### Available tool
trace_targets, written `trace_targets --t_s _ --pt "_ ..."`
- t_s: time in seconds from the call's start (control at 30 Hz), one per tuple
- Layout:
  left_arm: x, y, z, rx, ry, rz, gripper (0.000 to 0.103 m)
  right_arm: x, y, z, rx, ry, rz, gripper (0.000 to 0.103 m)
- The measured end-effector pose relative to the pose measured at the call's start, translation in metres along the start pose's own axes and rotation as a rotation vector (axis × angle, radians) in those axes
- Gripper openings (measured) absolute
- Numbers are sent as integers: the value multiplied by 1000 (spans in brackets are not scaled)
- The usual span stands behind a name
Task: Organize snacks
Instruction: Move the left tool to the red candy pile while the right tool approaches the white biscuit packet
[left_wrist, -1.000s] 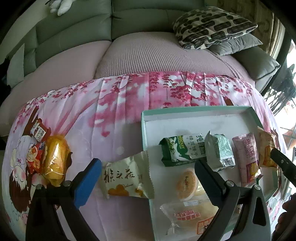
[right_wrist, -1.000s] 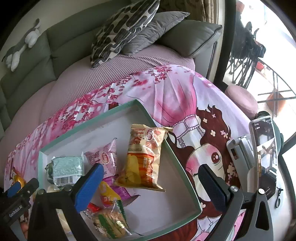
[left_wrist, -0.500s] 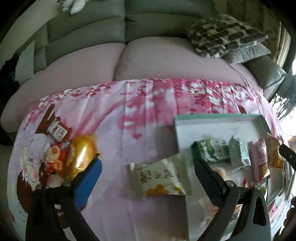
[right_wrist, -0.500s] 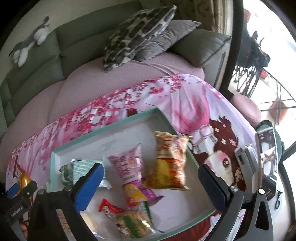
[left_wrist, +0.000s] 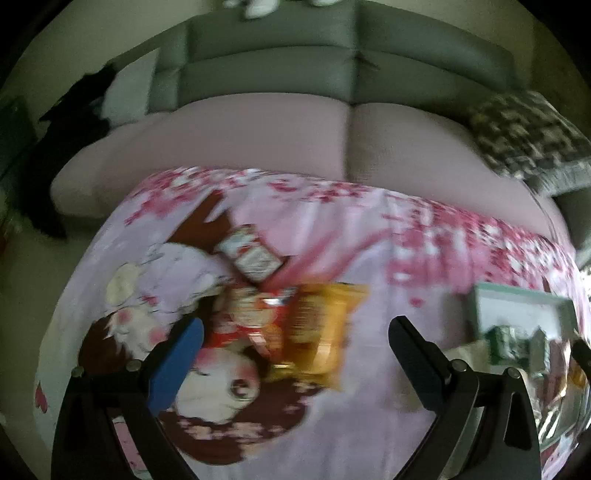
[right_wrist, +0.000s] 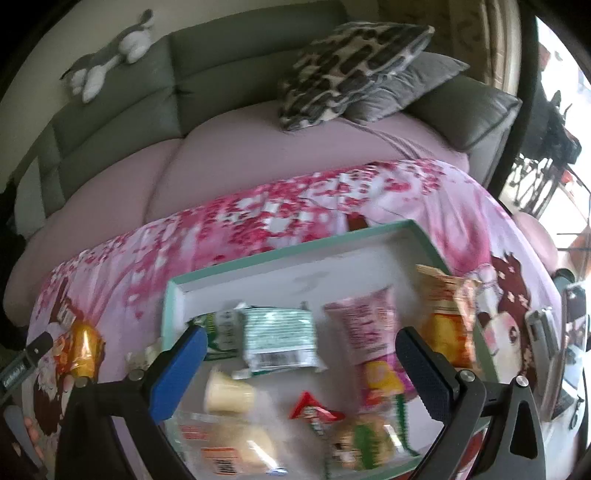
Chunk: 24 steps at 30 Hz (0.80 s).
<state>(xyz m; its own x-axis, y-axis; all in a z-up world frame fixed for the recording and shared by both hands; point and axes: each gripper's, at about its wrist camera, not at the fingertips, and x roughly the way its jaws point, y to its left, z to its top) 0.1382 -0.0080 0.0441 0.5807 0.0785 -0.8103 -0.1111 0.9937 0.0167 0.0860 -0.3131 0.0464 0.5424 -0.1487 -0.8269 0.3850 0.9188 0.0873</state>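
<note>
My left gripper (left_wrist: 295, 334) hangs open over loose snacks on the pink cloth: a golden packet (left_wrist: 319, 332), a red packet (left_wrist: 245, 321) beside it and a small red-and-white packet (left_wrist: 251, 254) farther back. Nothing sits between its fingers. The teal-rimmed white tray (left_wrist: 517, 293) shows at the right edge. In the right wrist view my right gripper (right_wrist: 299, 345) stands open above the tray (right_wrist: 295, 251), which holds several snacks: a green-white packet (right_wrist: 280, 338), a pink packet (right_wrist: 364, 325), an orange packet (right_wrist: 445, 314), a pudding cup (right_wrist: 229, 393) and a bread packet (right_wrist: 225, 443).
A pink-covered sofa seat (right_wrist: 277, 155) with grey backrest lies behind the table. Patterned cushions (right_wrist: 351, 62) rest at the back right. A phone and holder (right_wrist: 554, 339) stand at the table's right edge. A plush toy (right_wrist: 107, 62) lies on the sofa back.
The left gripper has swung left, from the tray's edge to above the golden and red packets. The right gripper has shifted left across the tray. Both stayed open.
</note>
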Motion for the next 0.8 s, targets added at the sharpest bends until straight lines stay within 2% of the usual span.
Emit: trace_targets --t_s 0.2,0.37,0.6,0.8 --pt "-1 52 1 -132 -10 16 100 1 37 -3 -53 -6 67 103" --pt "0 78 -2 -198 -17 -15 100 6 76 -10 -119 25 137 103" --pt "14 83 -5 -186 37 -47 100 18 120 -28 -211 78 153 103" --pt "29 90 -10 -215 101 -74 100 26 147 -42 -290 107 172 103"
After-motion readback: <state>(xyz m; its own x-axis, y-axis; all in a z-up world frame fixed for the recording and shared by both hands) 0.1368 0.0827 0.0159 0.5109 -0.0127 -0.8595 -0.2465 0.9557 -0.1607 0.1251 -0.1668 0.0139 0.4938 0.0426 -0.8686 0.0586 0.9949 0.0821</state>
